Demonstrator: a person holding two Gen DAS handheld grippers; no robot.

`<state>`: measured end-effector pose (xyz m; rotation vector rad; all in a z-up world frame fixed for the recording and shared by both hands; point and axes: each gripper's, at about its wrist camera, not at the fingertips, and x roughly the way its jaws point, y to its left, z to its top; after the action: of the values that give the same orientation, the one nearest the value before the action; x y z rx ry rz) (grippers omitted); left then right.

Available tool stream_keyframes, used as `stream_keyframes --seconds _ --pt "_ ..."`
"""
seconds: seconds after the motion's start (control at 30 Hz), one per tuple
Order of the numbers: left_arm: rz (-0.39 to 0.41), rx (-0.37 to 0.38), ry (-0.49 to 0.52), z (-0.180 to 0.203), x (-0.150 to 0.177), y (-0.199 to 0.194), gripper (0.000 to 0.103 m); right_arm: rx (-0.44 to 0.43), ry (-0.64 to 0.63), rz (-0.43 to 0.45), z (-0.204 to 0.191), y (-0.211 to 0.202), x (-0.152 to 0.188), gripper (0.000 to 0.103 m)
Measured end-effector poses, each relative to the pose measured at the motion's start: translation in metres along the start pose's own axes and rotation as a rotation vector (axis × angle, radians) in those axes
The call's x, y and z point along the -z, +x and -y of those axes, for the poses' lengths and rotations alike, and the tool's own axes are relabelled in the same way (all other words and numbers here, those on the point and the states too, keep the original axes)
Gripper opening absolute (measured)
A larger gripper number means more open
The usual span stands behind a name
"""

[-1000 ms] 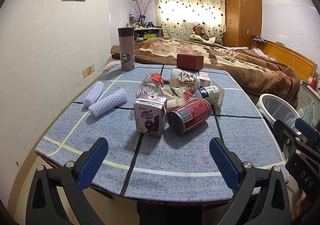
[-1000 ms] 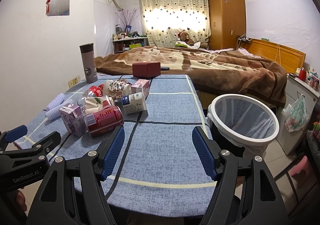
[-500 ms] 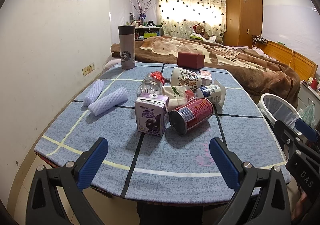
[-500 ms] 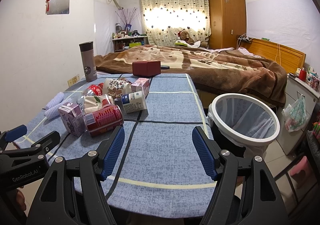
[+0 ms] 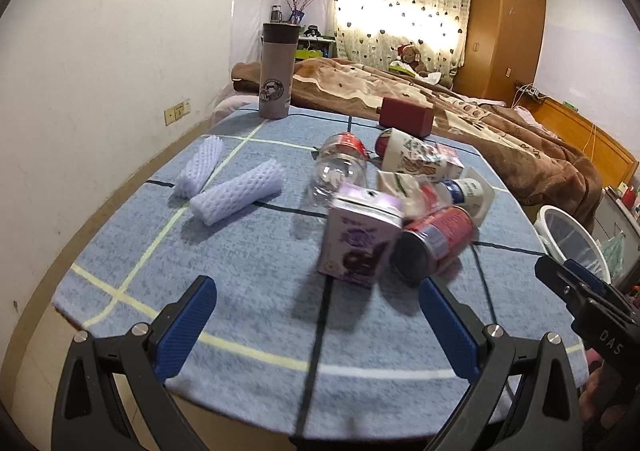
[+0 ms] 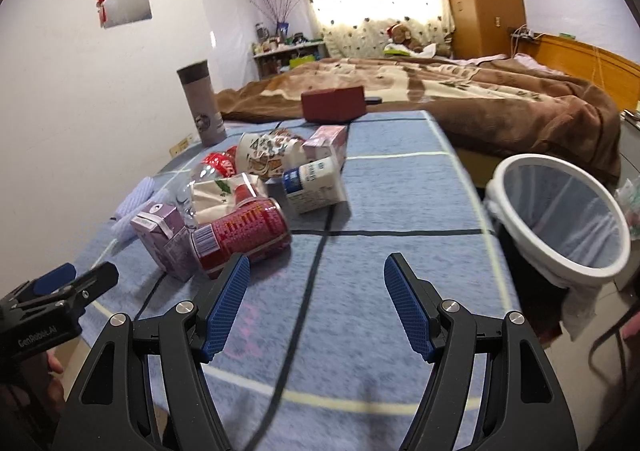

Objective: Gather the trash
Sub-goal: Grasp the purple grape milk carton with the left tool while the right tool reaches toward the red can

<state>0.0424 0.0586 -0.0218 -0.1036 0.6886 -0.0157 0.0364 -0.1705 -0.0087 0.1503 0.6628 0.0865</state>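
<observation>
A heap of trash lies mid-table: a purple drink carton (image 5: 360, 241) (image 6: 166, 237), a red can (image 5: 434, 237) (image 6: 244, 233) on its side, a clear bottle with a red label (image 5: 340, 167), a patterned paper cup (image 5: 412, 155) (image 6: 266, 155), a white bottle (image 6: 314, 187), a pink carton (image 6: 326, 141). The white-rimmed bin (image 6: 560, 217) (image 5: 570, 237) stands beside the table's right edge. My left gripper (image 5: 316, 327) is open and empty, just short of the purple carton. My right gripper (image 6: 316, 305) is open and empty, to the right of the red can.
Two white foam sleeves (image 5: 236, 193) lie at the table's left. A grey thermos (image 5: 276, 71) and a dark red box (image 5: 406, 117) stand at the far edge. A bed with a brown blanket (image 6: 480, 99) lies beyond. The wall runs along the left.
Both grippers have moved forward and down toward the trash heap. The heap now looks larger and nearer. Both stay open.
</observation>
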Motion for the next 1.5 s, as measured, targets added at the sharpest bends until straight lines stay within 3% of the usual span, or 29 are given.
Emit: stream_keyframes --seconds 0.13,0.4,0.67,1.0,1.27,1.5 --pt "-0.008 0.021 0.022 -0.007 -0.006 0.011 0.102 -0.011 -0.015 -0.014 -0.009 0.013 -0.005 0.072" --pt "-0.048 0.091 0.031 -0.005 -0.017 0.038 0.101 0.057 0.048 -0.038 0.010 0.040 -0.029 0.072" --pt "-0.073 0.131 0.030 -0.005 -0.029 0.061 0.093 -0.057 0.101 -0.143 0.000 0.057 -0.019 0.072" --pt "-0.094 0.181 0.014 -0.005 -0.047 0.092 0.091 -0.057 0.131 -0.144 -0.008 0.061 -0.027 0.072" --pt "-0.144 0.176 0.001 -0.022 -0.043 0.100 0.059 -0.082 0.123 -0.177 -0.026 0.072 -0.027 0.072" --pt "-0.143 0.152 -0.033 -0.044 -0.037 0.094 0.058 -0.046 0.121 -0.195 -0.040 0.078 -0.034 0.072"
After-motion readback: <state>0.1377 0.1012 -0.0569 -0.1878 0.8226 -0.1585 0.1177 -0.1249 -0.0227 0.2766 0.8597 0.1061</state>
